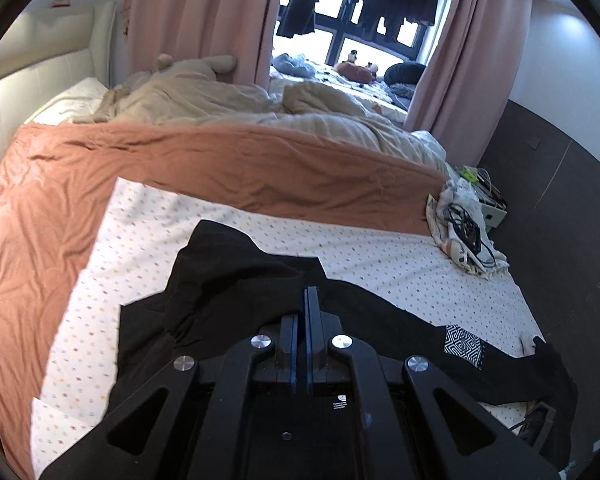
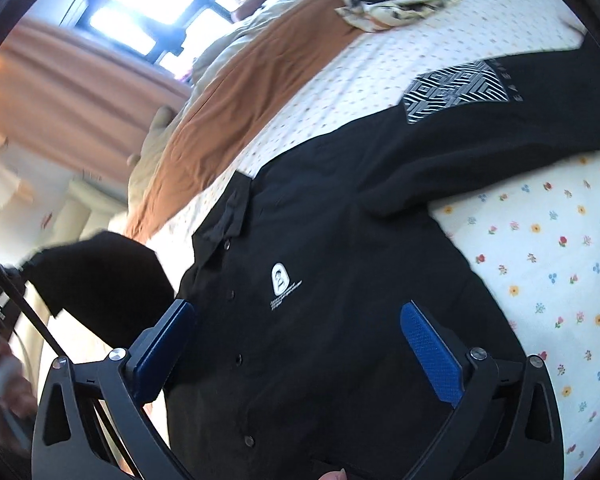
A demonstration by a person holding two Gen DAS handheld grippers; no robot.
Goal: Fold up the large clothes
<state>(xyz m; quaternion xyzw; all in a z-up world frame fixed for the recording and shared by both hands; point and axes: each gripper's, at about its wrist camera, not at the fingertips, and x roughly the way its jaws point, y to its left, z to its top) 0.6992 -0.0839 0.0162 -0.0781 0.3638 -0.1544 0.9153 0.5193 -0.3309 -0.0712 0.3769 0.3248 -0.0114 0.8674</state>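
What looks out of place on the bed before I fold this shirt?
A crumpled cloth with black cables sits at the sheet's far corner, clear of the shirt. The shirt's left side lies bunched, not flat.

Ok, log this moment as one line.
left hand-held gripper: shut, over black shirt | right hand-held gripper: open, empty, above shirt | shirt: spread on floral sheet

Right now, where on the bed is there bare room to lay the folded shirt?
Bare floral sheet lies between the black shirt and the orange blanket, and past the shirt's patterned sleeve. The corner with the crumpled cloth and cables is crowded.
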